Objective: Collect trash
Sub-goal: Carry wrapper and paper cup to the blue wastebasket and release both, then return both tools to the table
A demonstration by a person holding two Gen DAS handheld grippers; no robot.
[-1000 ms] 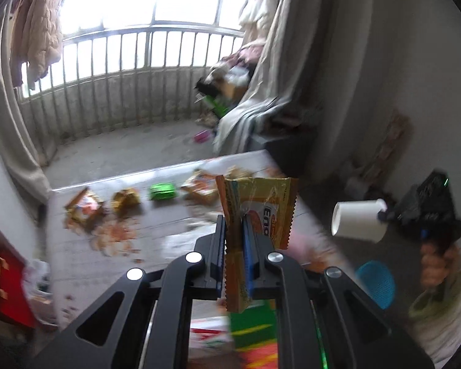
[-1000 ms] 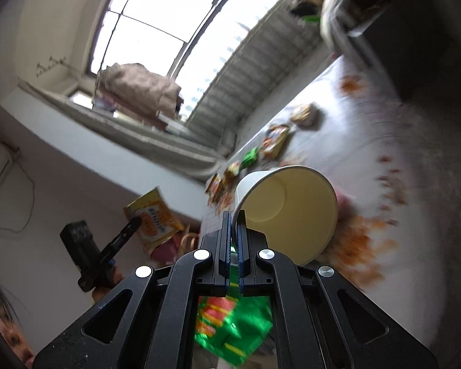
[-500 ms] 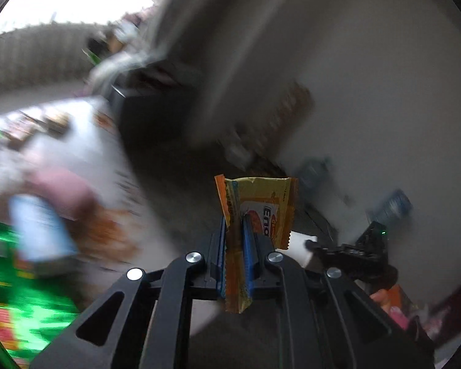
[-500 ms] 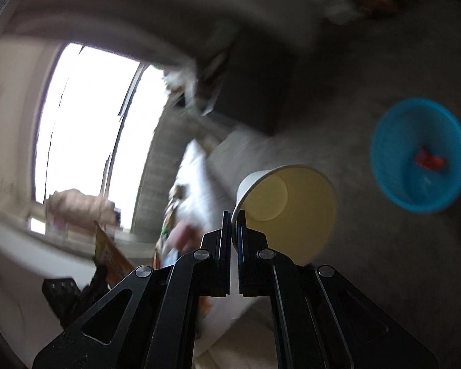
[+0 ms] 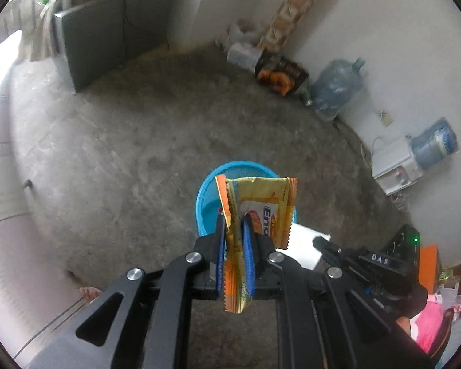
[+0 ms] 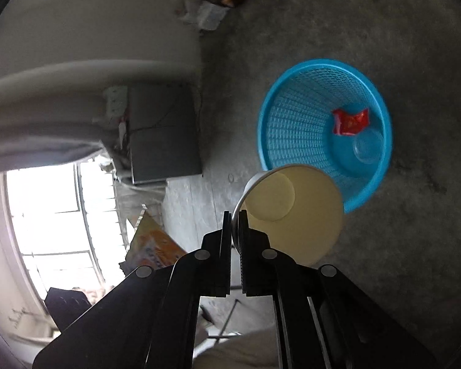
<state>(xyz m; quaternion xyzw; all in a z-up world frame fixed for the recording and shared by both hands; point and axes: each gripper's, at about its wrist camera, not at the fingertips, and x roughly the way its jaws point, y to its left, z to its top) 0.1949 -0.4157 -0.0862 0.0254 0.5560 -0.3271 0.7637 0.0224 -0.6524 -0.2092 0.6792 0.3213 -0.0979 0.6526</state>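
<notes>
Now both grippers are hanging over the concrete floor (image 5: 113,141) w/ the blue basket (image 6: 295,117) as the ref point. Left gripper (image 5: 234,218) is pinching an orange-yellow snack wrapper (image 5: 261,206) tight btwn its blue pads, jaws nearly closed on the foil; the wrapper is standing upright and covering most of the basket (image 5: 206,196) rim in the left wrist view, so it's sitting above the basket. Right gripper (image 6: 236,215) is clamping the rim of a paper cup (image 6: 295,212), jaws almost fully together w/ only the cup wall btwn them; the cup's mouth is facing the cam and overlapping the basket's near edge. Inside the basket a red wrapper (image 6: 350,121) and a clear plastic cup (image 6: 367,146) are lying at the bottom. Beyond the basket, along the wall, a water jug (image 5: 335,89) and a dark snack box (image 5: 279,72) are sitting; a gray cabinet (image 5: 107,30) is standing well apart from the basket.
</notes>
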